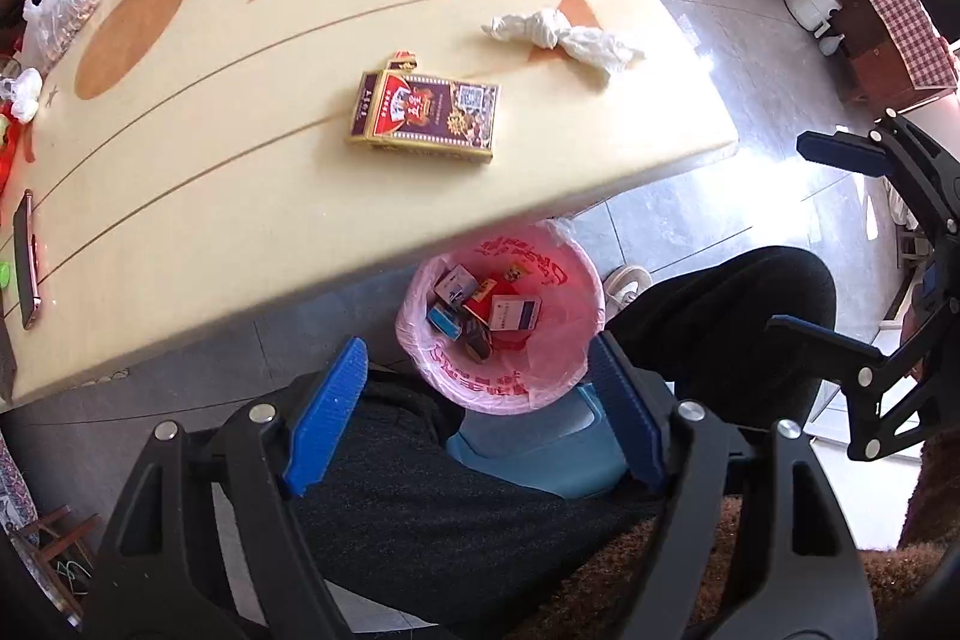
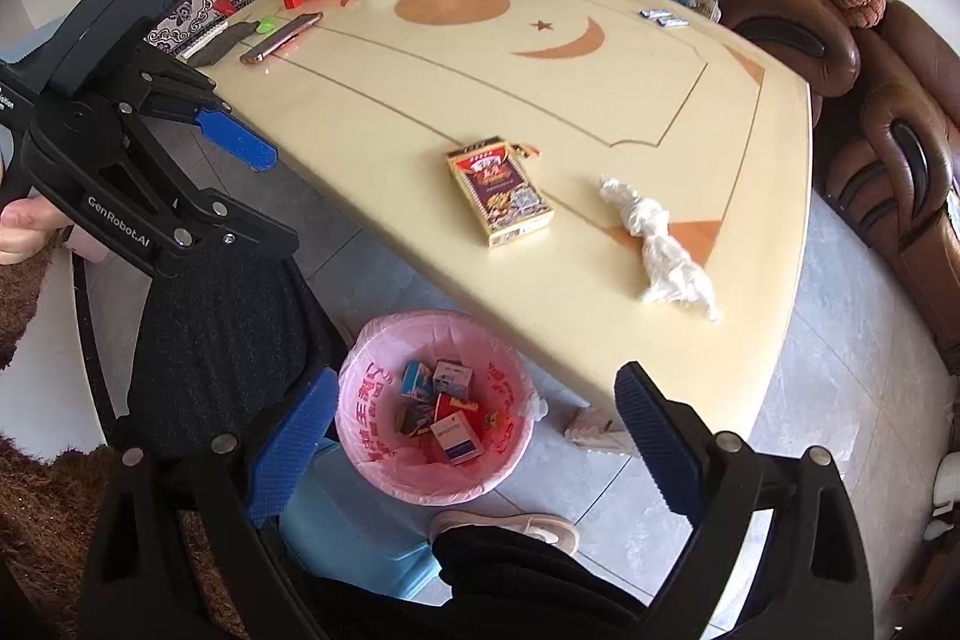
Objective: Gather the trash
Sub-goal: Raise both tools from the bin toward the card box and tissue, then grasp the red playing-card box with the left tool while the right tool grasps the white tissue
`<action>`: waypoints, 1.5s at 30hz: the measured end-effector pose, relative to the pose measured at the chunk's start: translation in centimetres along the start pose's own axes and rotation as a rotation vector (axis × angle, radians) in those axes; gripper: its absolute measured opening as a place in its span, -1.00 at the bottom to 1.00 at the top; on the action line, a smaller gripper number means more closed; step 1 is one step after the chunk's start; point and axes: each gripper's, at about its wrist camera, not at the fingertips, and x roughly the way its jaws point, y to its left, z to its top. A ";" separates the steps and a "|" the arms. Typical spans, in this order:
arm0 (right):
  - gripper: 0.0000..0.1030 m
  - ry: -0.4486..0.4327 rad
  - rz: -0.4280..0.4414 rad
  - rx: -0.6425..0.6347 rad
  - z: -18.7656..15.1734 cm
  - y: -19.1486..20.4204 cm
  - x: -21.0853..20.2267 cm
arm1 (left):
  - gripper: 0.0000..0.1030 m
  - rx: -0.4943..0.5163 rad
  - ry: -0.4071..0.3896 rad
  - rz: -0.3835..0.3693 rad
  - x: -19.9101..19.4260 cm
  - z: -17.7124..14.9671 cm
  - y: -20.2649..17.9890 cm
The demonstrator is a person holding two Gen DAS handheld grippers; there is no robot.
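Cream oval table (image 2: 420, 112): purple cigarette carton (image 2: 499, 189), crumpled white tissue (image 2: 657, 244) near edge; left gripper (image 1: 477, 412), right gripper (image 2: 477, 451) wide, empty, above pink-lined bin (image 2: 432, 406).

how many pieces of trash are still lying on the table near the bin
2. A cigarette pack lies flat on the table near the edge above the pink-lined bin; a crumpled white tissue sits apart from it, toward the table's corner. Both grippers are empty.
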 end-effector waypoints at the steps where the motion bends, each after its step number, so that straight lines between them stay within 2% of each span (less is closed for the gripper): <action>1: 0.77 -0.012 -0.010 -0.002 0.4 -0.3 -0.6 | 0.46 -0.012 -0.002 0.001 -0.6 0.4 -0.1; 5: 0.77 -0.050 -0.020 0.003 2.1 -1.9 -2.5 | 0.46 -0.062 -0.010 0.028 -1.8 1.8 -0.6; 10: 0.77 -0.075 -0.042 0.011 3.5 -4.3 -3.7 | 0.46 -0.142 -0.026 0.023 -2.8 3.1 -0.7; 19: 0.77 -0.069 -0.037 0.049 4.8 -8.4 -2.6 | 0.47 -0.205 -0.027 0.043 -1.4 6.1 -0.2; 36: 0.77 0.029 -0.039 0.028 6.0 -11.9 5.8 | 0.48 -0.441 0.036 -0.086 7.3 10.1 3.1; 41: 0.77 0.064 -0.027 0.022 6.2 -12.6 9.1 | 0.48 -0.585 0.062 -0.154 10.7 10.6 5.2; 45: 0.77 0.102 -0.022 0.009 5.9 -12.8 11.9 | 0.48 -0.686 0.067 -0.173 12.7 10.7 6.4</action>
